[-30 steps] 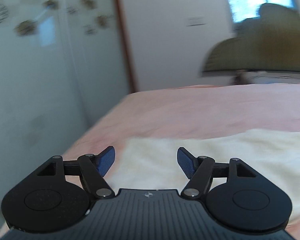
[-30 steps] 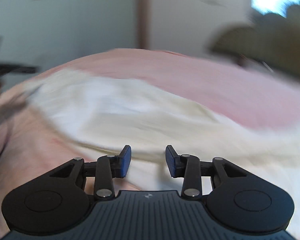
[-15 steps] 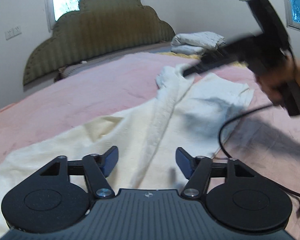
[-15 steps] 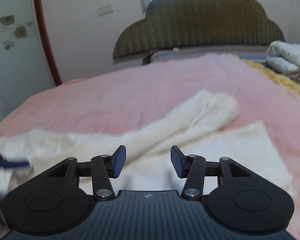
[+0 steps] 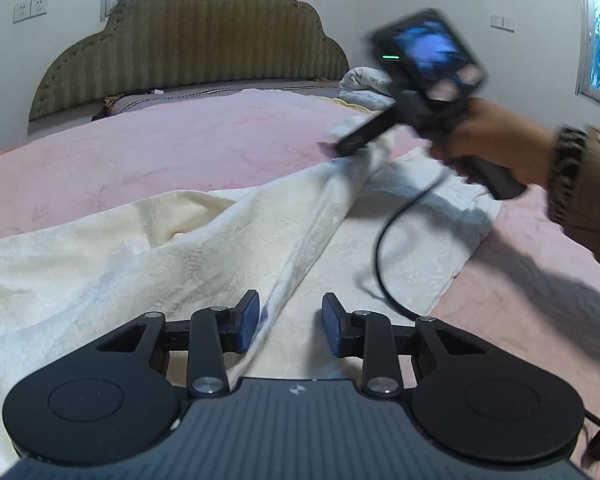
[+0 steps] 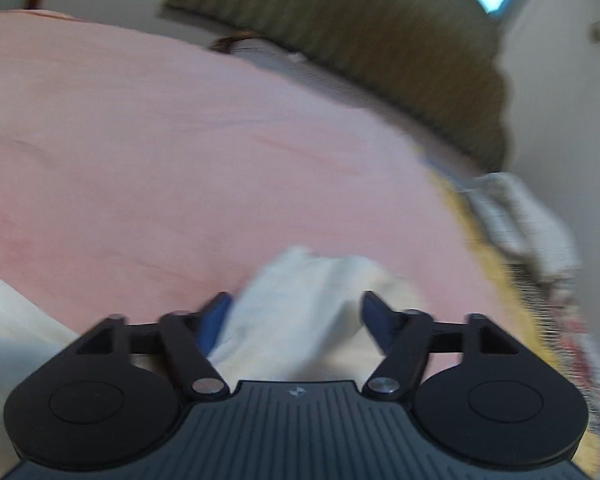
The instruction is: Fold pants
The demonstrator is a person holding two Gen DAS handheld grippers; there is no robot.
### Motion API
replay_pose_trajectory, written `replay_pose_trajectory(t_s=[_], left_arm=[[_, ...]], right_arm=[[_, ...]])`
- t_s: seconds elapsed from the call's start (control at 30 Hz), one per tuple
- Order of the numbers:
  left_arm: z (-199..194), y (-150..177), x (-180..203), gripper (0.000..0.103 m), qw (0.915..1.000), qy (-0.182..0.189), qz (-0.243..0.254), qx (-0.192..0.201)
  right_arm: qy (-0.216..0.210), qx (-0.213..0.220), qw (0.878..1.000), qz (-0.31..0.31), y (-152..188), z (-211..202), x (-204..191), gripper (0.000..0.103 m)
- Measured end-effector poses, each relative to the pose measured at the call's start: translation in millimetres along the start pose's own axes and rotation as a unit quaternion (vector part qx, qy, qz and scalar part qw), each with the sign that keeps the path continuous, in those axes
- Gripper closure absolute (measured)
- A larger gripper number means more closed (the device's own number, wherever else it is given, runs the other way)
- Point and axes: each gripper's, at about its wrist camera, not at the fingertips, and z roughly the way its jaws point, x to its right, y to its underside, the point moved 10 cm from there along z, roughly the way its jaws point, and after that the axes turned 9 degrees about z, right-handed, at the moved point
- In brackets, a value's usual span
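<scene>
**Cream pants on the pink bed, both grippers at the fabric**

Cream-white pants (image 5: pixel 188 248) lie spread across the pink bedspread (image 5: pixel 180 148), with one leg folded diagonally over the other and running up toward the far right of the left wrist view. We see the left gripper (image 5: pixel 290 322) low over the near part of the garment. Its jaws are closing, with a moderate gap between the blue pads (image 5: pixel 249 320); the raised fold edge of the upper leg lies against the left pad, but the pads do not yet pinch it.

We see the right gripper (image 6: pixel 296 320) at the far end of the folded leg, held in the person's right hand (image 5: pixel 496 148), which emerges from an olive sleeve (image 5: pixel 588 192). A black cable (image 5: pixel 384 240) hangs from it over the pants. In the right wrist view, which is blurred, its jaws are opening and stand wide apart. The bunched end of the leg lies between them and brushes the left pad, but is not clamped.

An olive padded headboard (image 5: pixel 204 36) stands against the wall behind the bed. Folded white bedding (image 5: pixel 364 88) rests near it at the right.
</scene>
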Motion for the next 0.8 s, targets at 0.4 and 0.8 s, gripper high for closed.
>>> replay_pose_trajectory(t_s=[0.4,0.8], left_arm=[[9,-5,-1,0.064,0.9999,-0.006,0.009,-0.009],[14,-7,17,0.058,0.996,-0.042,0.076,-0.021]], right_arm=[[-0.002,0.031,0.947,0.32,104,-88,158,0.0],[-0.378,-0.074,0.713,0.586,122,-104,80,0.0]])
